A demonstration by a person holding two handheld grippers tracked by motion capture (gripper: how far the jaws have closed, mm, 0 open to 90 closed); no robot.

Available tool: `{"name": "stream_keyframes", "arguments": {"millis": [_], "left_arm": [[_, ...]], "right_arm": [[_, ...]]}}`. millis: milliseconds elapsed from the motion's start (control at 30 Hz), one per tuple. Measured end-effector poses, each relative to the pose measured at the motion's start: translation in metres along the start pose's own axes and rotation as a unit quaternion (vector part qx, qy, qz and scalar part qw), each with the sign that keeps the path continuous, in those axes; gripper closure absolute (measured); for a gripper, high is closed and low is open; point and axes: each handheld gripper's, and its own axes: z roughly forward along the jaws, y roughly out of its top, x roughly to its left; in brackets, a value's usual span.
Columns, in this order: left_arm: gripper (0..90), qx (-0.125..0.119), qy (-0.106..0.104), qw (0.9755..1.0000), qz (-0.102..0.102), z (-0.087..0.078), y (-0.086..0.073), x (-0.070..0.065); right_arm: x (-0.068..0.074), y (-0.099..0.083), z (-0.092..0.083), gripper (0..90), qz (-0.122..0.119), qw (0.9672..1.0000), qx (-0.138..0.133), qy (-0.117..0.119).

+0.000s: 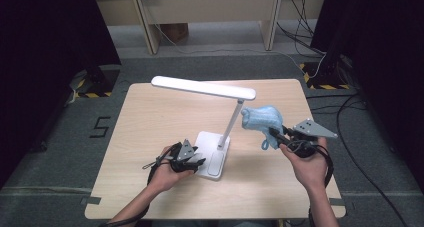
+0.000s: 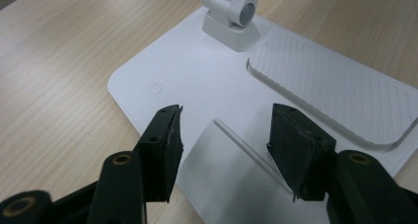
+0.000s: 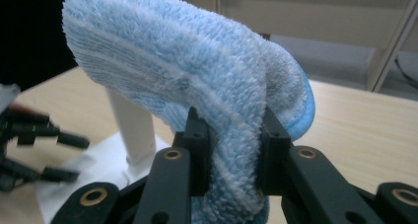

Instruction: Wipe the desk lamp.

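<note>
Right gripper (image 3: 230,150) clamps blue cloth (image 1: 262,119), long axis upward.

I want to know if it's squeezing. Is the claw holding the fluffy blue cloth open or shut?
Shut. The right claw pinches the blue cloth between both jaws, and the cloth bulges above them, bunched up, not spread.

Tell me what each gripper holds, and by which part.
The right gripper pinches a blue cloth near its lower end, the bulk standing above the jaws. The left gripper holds nothing, open over the lamp base.
</note>
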Motion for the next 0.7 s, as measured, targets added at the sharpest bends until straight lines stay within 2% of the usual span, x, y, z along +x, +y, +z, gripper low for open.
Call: {"name": "stream_keyframes", "arguments": {"millis": [133,300,367,467,633,700], "left_arm": [[46.4,-0.003,-0.002,1.0,-0.001,0.0,-0.001,0.0],[48.9,-0.006,-0.009,0.9999,-0.009,0.001,-0.002,0.001],[49.2,-0.008,-0.015,0.9997,-0.019,0.001,-0.003,0.003],[49.9,-0.013,-0.019,0.9994,-0.026,0.002,-0.004,0.003],[52.6,-0.018,-0.025,0.999,-0.032,0.003,-0.004,0.004],[53.9,-0.017,-0.027,0.9991,-0.027,0.003,-0.004,0.004]], "right_arm": [[0.001,0.012,-0.002,72.3,0.01,0.9995,-0.027,-0.016],[0.008,0.023,-0.003,72.2,0.02,0.9988,-0.044,-0.012],[0.01,0.025,-0.004,72.1,0.026,0.9984,-0.049,-0.012],[0.012,0.027,-0.006,72.1,0.039,0.9979,-0.051,-0.007],[0.019,0.029,-0.008,71.7,0.019,0.9994,-0.029,0.005],[0.021,0.029,-0.008,71.7,0.017,0.9997,-0.019,0.005]]}}
